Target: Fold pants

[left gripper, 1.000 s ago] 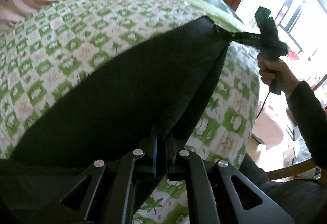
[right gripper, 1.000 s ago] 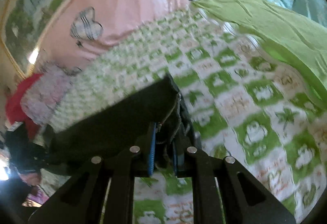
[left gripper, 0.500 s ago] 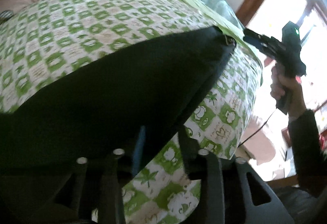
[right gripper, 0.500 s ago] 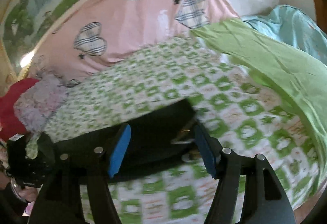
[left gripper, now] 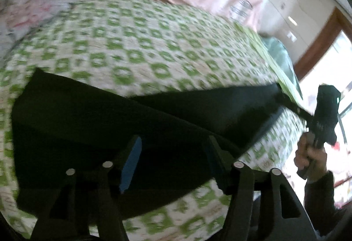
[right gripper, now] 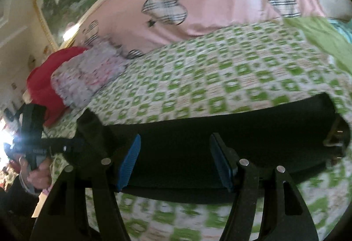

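Note:
The black pants lie flat in a long folded band across the green-checked bedspread. My left gripper hovers above their near edge with its jaws opening; the cloth lies below the blue pads and is not pinched. At the right edge of this view a hand holds my right gripper by the pants' far end. In the right wrist view the pants run left to right, their waistband clasp at the right. My right gripper is open above them. The left gripper shows at the pants' left end.
A pink quilt with plaid hearts lies at the head of the bed. A red pillow and a floral cloth sit at the left. A light green sheet covers the right side. A wooden door frame and bright window stand beyond.
Both grippers, shut on the pants' corners a second ago, have opened and let go. Both have drawn back and lifted, and the pants now lie flat on the bed.

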`<state>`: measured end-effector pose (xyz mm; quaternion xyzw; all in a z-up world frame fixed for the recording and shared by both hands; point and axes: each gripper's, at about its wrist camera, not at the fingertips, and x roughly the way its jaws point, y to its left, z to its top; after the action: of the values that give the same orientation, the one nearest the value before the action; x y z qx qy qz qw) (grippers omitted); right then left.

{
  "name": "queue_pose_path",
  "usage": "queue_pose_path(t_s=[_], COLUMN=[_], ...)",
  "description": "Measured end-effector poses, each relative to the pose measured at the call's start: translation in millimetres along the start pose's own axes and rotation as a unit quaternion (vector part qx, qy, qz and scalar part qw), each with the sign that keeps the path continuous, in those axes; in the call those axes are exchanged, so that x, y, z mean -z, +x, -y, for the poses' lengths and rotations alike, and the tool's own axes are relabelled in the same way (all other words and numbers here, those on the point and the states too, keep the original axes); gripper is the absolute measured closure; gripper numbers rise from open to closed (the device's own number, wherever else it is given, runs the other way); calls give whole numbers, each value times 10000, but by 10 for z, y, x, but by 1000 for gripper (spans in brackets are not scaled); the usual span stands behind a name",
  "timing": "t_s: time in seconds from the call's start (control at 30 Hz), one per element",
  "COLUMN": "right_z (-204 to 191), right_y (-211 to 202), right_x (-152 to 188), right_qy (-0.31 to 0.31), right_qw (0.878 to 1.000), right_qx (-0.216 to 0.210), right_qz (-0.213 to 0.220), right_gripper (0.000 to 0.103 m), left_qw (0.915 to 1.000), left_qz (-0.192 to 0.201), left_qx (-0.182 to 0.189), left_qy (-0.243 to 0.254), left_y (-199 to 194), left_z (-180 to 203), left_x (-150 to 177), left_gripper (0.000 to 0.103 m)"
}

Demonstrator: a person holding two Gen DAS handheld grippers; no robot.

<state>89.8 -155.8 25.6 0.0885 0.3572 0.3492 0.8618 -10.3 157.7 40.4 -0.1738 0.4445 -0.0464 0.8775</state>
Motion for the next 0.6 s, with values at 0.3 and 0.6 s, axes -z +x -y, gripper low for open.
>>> queue_pose_path(t_s=[0.3, 0.6], right_z=[-443, -829], right_y=[441, 975], right_x=[-16, -8], right_qy=[-227, -491], right_qw=[9958, 9843], right_qx=[-695, -1133], right_qz=[-548, -1260], right_gripper=[37, 37], left_qw=[9984, 9980], left_qz=[262, -63], left_qx=[-471, -374], left_qy=[-185, -515], left_y=[-364, -272], left_z=[-766, -1587], left_x=[-314, -600], left_gripper=[28, 22])
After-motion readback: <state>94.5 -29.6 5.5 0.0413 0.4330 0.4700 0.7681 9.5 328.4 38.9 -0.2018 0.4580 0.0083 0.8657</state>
